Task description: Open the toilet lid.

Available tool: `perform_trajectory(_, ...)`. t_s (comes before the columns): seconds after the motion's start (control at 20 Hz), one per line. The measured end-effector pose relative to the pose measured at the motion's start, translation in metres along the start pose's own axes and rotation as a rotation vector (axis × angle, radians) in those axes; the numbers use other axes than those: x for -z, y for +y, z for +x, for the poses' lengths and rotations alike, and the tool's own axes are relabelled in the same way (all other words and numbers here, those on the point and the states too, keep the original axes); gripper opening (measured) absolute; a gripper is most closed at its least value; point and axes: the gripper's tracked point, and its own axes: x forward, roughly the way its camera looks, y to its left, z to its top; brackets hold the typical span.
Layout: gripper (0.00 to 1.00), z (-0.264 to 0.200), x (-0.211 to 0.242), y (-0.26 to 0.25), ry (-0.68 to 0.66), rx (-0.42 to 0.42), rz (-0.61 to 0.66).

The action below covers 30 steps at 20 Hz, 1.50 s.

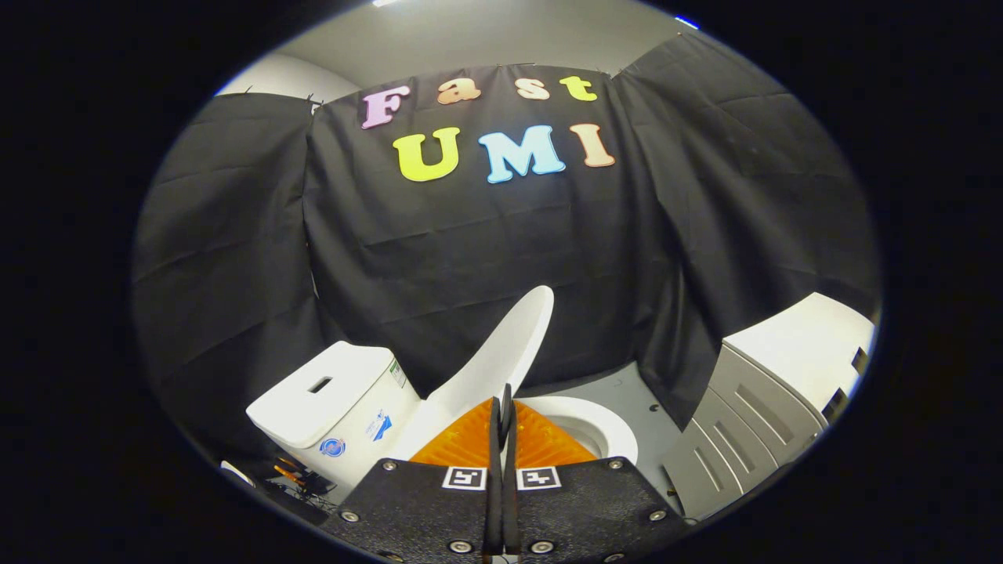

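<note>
The claw (pixel 502 407) has its two fingers pressed together, flat and thin, standing side by side with no visible gap; they rise straight toward twelve o'clock from a dark, grainy mounting plate (pixel 407 501) studded with round screws and two small square black-and-white markers. Nothing sits between the fingers. Their tips lie right against the lower edge of the toilet lid (pixel 501 356), though from this angle it is hard to say whether they truly touch it or merely overlap it in sight.

The lid is smooth, glossy white plastic, a long rounded oval. It is raised and tilted, leaning from the fingertips up toward one o'clock, with its underside facing the bowl. Just beyond the fingers, at about two o'clock, the white ceramic bowl (pixel 595 427) shows a curved rim and a shadowed hollow. Ribbed orange pieces (pixel 462 442) fan out on both sides of the fingers near their base.

At ten o'clock from the fingertips stands the tank (pixel 337 399), boxy with softly rounded corners, a slot in its flat top and small stickers on its side. At three o'clock, well apart, is a grey cabinet (pixel 752 423) with raised slats and a pale flat top. The floor (pixel 619 388) between is plain grey.
</note>
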Motion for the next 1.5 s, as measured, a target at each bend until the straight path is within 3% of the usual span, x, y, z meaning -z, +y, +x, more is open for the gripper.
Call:
perform_trajectory(0.75, 0.00, 0.007, -0.044, 0.075, -0.076, -0.036, -0.259)
perform_trajectory(1.5, 0.00, 0.021, -0.072, 0.179, -0.150, -0.069, -0.262)
